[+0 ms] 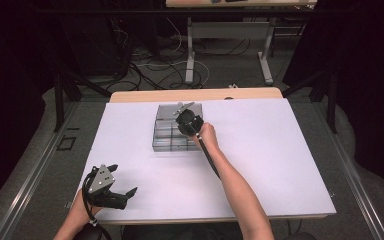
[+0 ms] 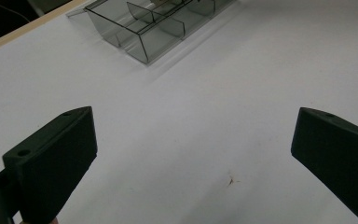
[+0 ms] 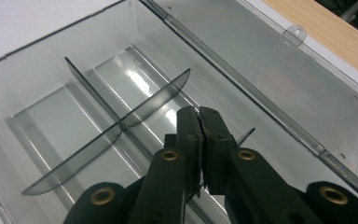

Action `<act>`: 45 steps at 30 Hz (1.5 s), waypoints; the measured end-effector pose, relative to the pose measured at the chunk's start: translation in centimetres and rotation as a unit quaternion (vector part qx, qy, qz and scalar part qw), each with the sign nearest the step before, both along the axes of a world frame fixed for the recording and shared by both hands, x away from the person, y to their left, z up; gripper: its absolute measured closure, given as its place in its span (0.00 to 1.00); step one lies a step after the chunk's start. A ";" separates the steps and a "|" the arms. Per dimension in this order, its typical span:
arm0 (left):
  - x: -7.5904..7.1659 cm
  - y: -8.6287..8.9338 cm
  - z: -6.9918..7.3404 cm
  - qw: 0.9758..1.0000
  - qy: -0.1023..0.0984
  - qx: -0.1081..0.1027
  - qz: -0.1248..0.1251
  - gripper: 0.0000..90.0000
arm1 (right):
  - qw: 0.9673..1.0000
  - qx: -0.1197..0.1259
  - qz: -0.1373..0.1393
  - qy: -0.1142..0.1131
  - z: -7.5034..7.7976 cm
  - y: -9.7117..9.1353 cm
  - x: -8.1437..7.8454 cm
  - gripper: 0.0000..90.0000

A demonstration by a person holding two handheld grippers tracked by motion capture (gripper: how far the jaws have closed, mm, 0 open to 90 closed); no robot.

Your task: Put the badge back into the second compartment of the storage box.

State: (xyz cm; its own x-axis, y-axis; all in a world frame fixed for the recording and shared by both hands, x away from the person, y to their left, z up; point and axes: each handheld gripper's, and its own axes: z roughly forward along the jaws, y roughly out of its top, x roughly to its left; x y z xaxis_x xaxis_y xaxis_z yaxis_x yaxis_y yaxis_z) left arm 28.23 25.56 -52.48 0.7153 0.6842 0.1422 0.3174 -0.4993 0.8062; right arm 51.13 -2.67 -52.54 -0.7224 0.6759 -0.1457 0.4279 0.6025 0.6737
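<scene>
My white-topped table (image 1: pixel 260 165) carries a clear divided box (image 1: pixel 166 137), lid open, beneath my right tongs (image 1: pixel 187 120), well ahead of my left tongs (image 1: pixel 122 192).

Upright dividers (image 3: pixel 121 119) crowd the clear box (image 1: pixel 166 142); bare white tabletop (image 1: pixel 280 160) surrounds it.

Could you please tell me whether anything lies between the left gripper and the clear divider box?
Nothing visible does. Only bare white table surface lies between the open left gripper and the clear divider box. The right gripper, its jaws shut, is over the box's far part, off that path.
</scene>
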 end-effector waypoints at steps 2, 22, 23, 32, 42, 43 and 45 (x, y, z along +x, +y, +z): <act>0.0 0.0 0.0 1.000 0.000 0.000 0.000 0.01 | 1.000 -0.007 -0.004 0.000 -0.1 0.2 0.0 0.98; 0.0 0.0 0.0 1.000 0.001 0.001 -0.001 0.01 | 1.000 0.015 0.027 0.000 2.1 -0.8 -1.4 0.71; 0.0 0.0 0.0 1.000 0.000 0.001 0.000 0.01 | 0.999 0.019 0.033 0.006 2.3 -1.0 -1.6 0.66; 0.0 0.0 0.0 1.000 0.001 0.001 -0.001 0.01 | 0.997 0.048 0.043 0.049 3.6 -3.1 -3.7 0.32; 0.0 0.0 0.0 1.000 0.002 0.002 0.000 0.01 | 0.994 0.071 0.073 0.046 4.9 -5.7 -6.8 0.04; 0.0 0.0 0.0 1.000 0.002 0.002 0.000 0.01 | 0.994 0.067 0.072 0.049 5.1 -6.0 -7.1 0.03; 0.0 0.0 0.0 1.000 0.002 0.002 0.000 0.01 | 0.993 0.072 0.076 0.048 5.3 -6.6 -7.7 0.01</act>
